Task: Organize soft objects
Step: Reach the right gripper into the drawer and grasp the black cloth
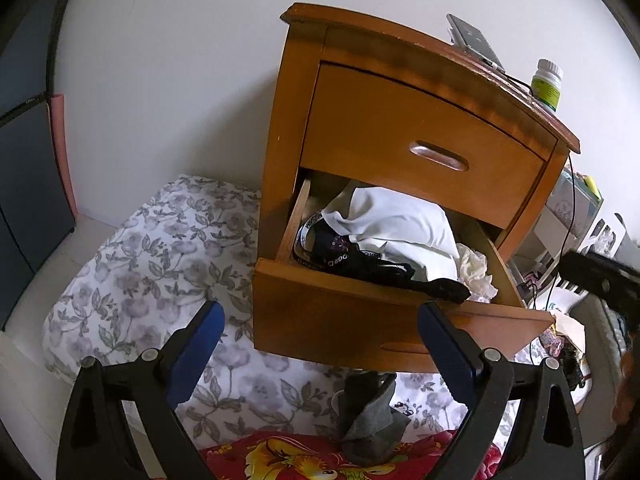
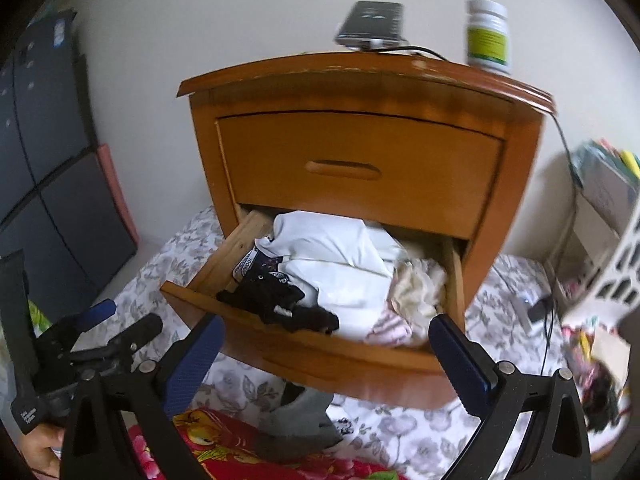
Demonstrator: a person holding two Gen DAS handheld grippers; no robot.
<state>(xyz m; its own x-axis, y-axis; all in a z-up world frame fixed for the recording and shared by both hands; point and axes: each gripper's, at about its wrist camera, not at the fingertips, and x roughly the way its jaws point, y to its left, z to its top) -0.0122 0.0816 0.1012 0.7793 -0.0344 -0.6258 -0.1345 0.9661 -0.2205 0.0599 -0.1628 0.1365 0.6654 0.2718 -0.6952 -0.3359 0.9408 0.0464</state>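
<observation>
- Both grippers empty, jaws spread wide: left gripper [image 1: 320, 340], right gripper [image 2: 326, 356]. Both hover near the open lower drawer [image 2: 320, 354] of the wooden nightstand [image 2: 360, 80].
- Left gripper also shows at the left edge of the right wrist view [image 2: 100, 332], held by a hand [image 2: 38, 450].
- Task thing in hand, as I judge it: grey sock [image 1: 370, 420], crumpled on the floral bedding [image 1: 132, 280] just below the drawer front, its near end on the red floral cloth [image 1: 280, 456]. Same sock in the right wrist view [image 2: 300, 424].
- Sock's long axis runs roughly near-to-far. One dark end points far, tucked under the drawer front; the bunched grey end points near. Can't tell toe from cuff.
- Drawer already stuffed: white garment [image 2: 332, 264] piled high, black garment [image 2: 280, 304] draped over the front lip, cream fabric [image 2: 416, 284] and a pink striped piece [image 2: 390, 330] at the right.
- Likely step: pick the sock, drop it in the drawer.
- To do it well: come down across the sock's long axis, pinch the thick bunched middle, avoid catching bedding or red cloth.
- Lift clear of the drawer front, release at the near left where the pile is lowest.
- Risk: the black garment on the lip may snag or slide out.
- On the nightstand top: phone [image 2: 370, 24] with cable, pill bottle [image 2: 488, 36]. Leave alone.
</observation>
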